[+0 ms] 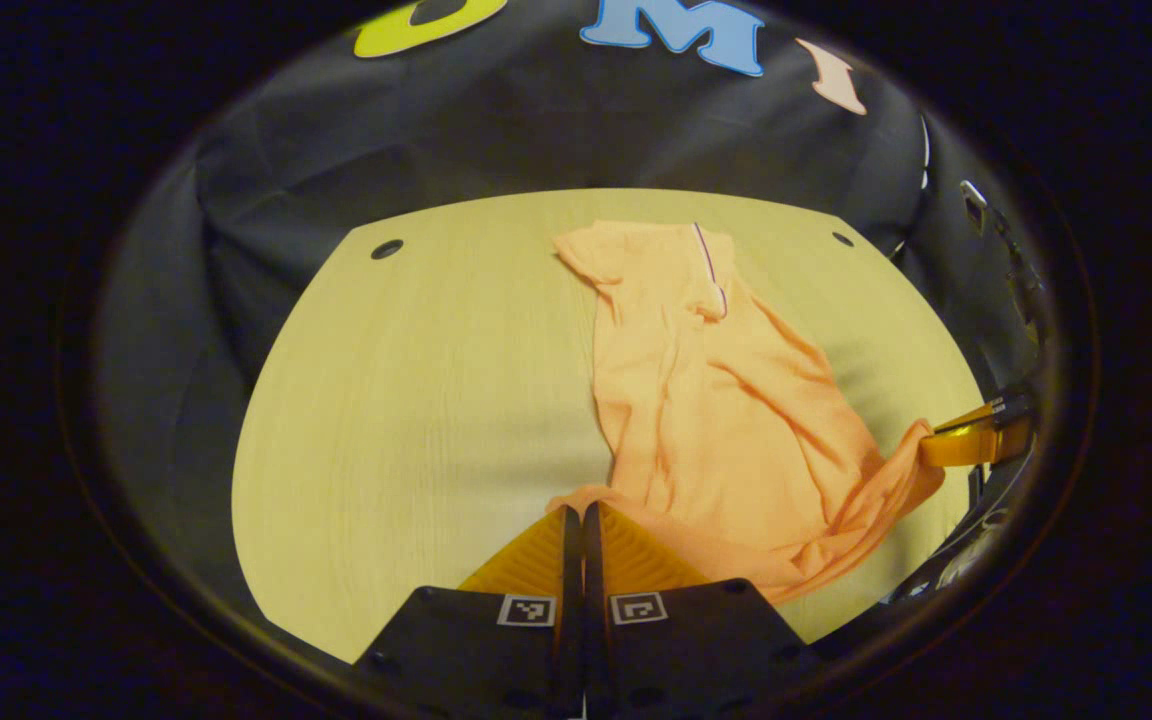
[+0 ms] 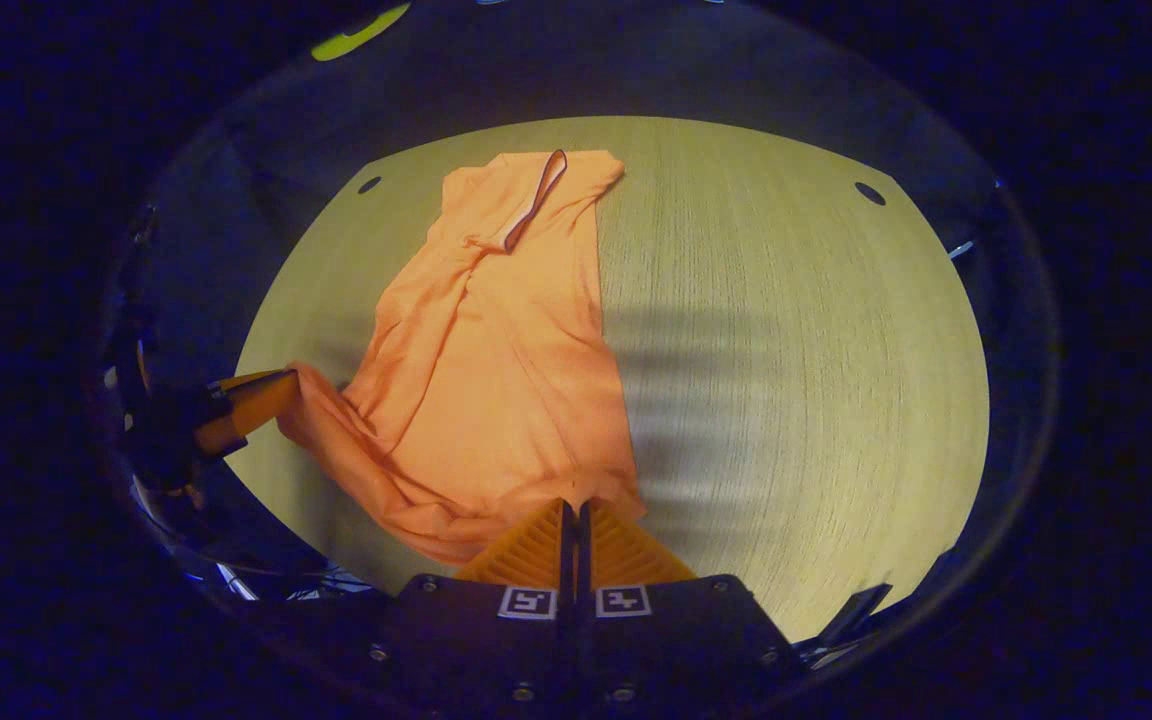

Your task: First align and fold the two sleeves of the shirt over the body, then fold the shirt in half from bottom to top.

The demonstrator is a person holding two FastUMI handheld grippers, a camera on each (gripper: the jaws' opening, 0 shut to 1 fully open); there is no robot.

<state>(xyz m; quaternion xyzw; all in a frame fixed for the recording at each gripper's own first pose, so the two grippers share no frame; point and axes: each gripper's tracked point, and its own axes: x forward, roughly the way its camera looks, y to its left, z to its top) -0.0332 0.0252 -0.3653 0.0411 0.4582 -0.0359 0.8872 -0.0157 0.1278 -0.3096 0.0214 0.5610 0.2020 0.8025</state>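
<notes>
Both ribbed claws (image 1: 577,512) (image 2: 572,505) clamped on soft, crumpled shirt (image 1: 716,400) hem; pale woodgrain table (image 1: 416,400).

Your left gripper view looks from the near edge, low and close, across the table (image 1: 416,380) toward the far wall. Your right gripper view faces likewise. Both share the shirt (image 1: 706,400) and tabletop.

1 orange shirt (image 1: 706,400) w/ 1 dark-trimmed collar (image 1: 708,268). 1 wooden table (image 1: 416,400), 2 round holes in its top: 1 at far left (image 1: 387,249), 1 at far right (image 1: 843,239). 2 grippers: left gripper (image 1: 576,515), right gripper (image 2: 572,508).
</notes>
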